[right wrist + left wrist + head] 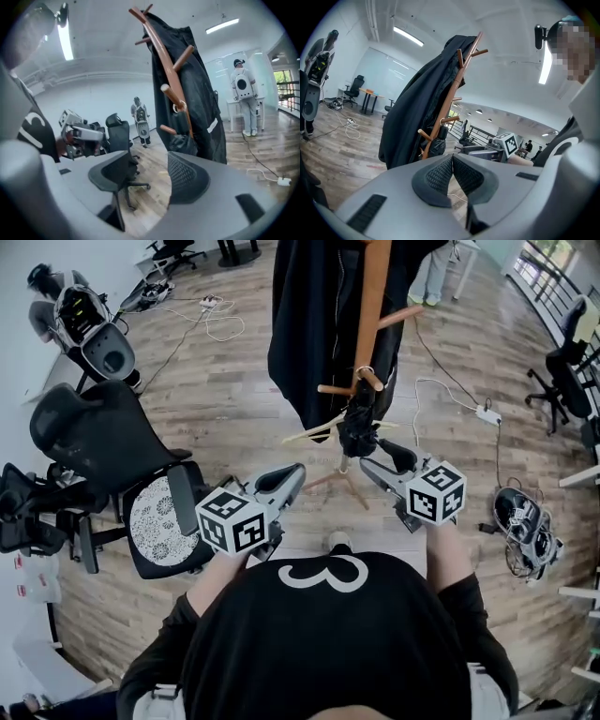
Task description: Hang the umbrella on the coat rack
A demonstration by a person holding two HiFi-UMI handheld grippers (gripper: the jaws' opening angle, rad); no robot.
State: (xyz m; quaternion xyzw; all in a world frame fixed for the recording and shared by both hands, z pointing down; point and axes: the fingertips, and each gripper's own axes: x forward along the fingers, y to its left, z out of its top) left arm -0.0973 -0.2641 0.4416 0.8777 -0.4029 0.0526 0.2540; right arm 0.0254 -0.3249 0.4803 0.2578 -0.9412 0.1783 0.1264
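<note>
A wooden coat rack [371,306] stands ahead with a black coat [309,324] draped over it. The folded black umbrella [358,426] hangs by its strap from a low peg [367,378], free of both grippers. It also shows as a dark bundle under that peg in the left gripper view, umbrella [437,143], and the right gripper view, umbrella [184,143]. My left gripper [296,470] sits low and left of the umbrella, its pads pressed together with nothing between them [452,158]. My right gripper [384,457] is just right of the umbrella, open and empty [150,165].
A black office chair [112,442] stands close on the left, with more chairs at the far right [565,371]. A power strip [487,414] and cables lie on the wooden floor right of the rack. A person [243,93] stands behind the rack.
</note>
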